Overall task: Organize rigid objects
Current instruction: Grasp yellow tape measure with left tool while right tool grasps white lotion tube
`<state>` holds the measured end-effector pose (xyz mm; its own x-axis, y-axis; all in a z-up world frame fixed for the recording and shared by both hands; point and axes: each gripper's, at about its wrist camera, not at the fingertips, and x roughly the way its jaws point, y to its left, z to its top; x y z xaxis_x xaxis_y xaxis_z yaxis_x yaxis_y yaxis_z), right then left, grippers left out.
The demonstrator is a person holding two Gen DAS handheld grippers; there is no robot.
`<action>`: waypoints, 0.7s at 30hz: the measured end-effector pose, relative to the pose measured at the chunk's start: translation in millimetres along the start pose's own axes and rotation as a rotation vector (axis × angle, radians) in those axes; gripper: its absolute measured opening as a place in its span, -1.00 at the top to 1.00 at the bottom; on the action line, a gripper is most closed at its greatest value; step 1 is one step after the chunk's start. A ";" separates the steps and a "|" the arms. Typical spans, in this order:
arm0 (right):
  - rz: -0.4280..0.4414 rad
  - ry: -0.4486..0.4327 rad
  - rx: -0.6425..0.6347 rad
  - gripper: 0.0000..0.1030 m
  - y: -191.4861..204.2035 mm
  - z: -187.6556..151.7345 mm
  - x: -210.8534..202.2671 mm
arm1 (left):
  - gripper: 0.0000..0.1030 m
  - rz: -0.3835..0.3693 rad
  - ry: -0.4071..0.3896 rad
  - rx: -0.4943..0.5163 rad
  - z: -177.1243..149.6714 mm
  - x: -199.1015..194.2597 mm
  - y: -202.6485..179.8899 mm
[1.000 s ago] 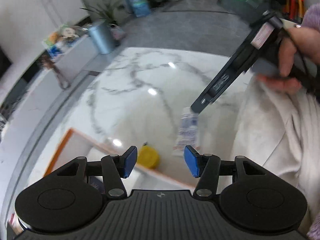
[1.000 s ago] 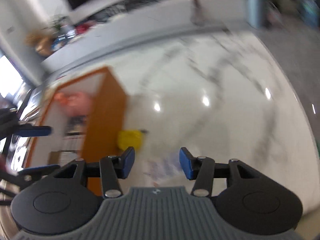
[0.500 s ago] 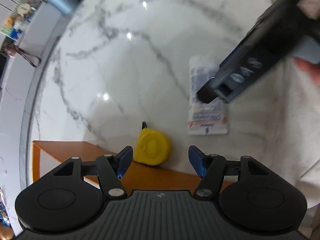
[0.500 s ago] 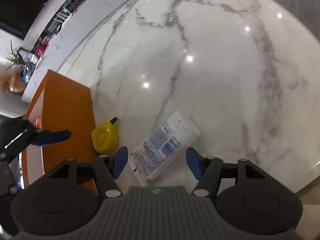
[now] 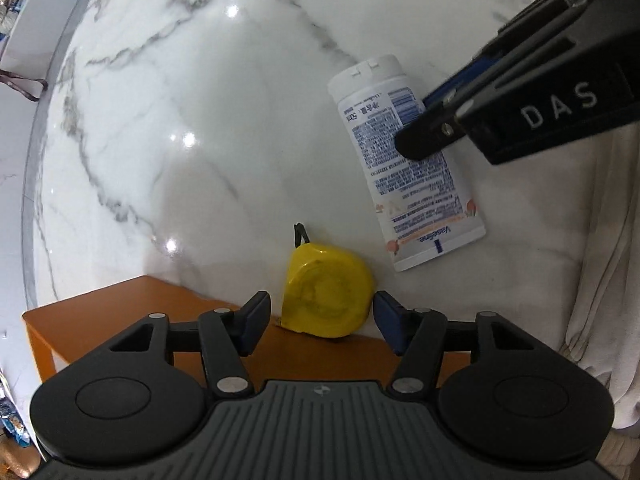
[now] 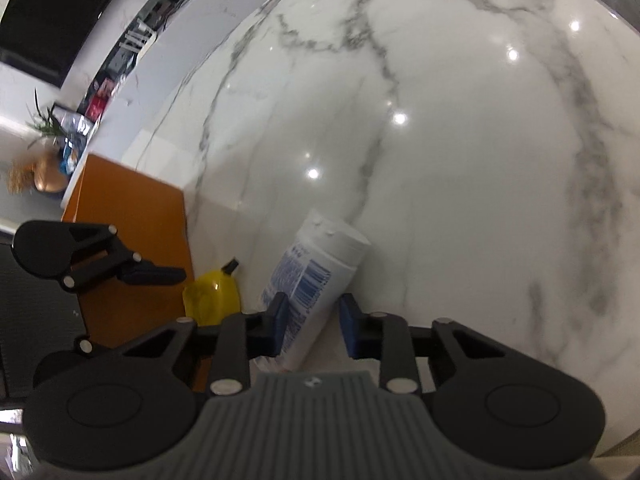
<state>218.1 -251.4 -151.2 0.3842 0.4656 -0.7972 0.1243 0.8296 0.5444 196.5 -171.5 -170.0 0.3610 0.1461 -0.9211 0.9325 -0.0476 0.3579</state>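
A yellow tape measure lies on the white marble table beside the orange box. My left gripper is open, its blue pads on either side of the tape measure, apart from it. A white Vaseline tube lies flat to the right, cap pointing away. My right gripper is open with its pads on either side of the tube, near its middle; it also shows in the left wrist view. The tape measure shows left of the tube.
The orange box stands at the table's left, its inside hidden. A cream cloth hangs at the right edge. A shelf with plants and clutter lies beyond the table.
Both grippers have come down and closer to the table. The left now frames the tape measure; the right has moved over the tube and its pads have narrowed around it.
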 end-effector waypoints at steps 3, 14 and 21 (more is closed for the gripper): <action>-0.015 -0.036 -0.002 0.46 0.7 1.4 -3.0 | -0.34 0.001 0.027 0.028 4.6 3.7 -2.2; -0.082 -0.134 0.016 0.52 -4.4 5.4 -13.0 | -0.17 -0.069 0.061 -0.128 12.9 4.9 0.3; -0.144 -0.194 0.062 0.70 -14.0 11.6 -21.1 | -0.20 -0.200 -0.030 -0.433 8.1 2.6 14.8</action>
<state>218.9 -276.4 -138.9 0.5263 0.2710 -0.8060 0.2438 0.8600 0.4483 211.4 -179.8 -168.4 0.1807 0.0811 -0.9802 0.8970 0.3951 0.1980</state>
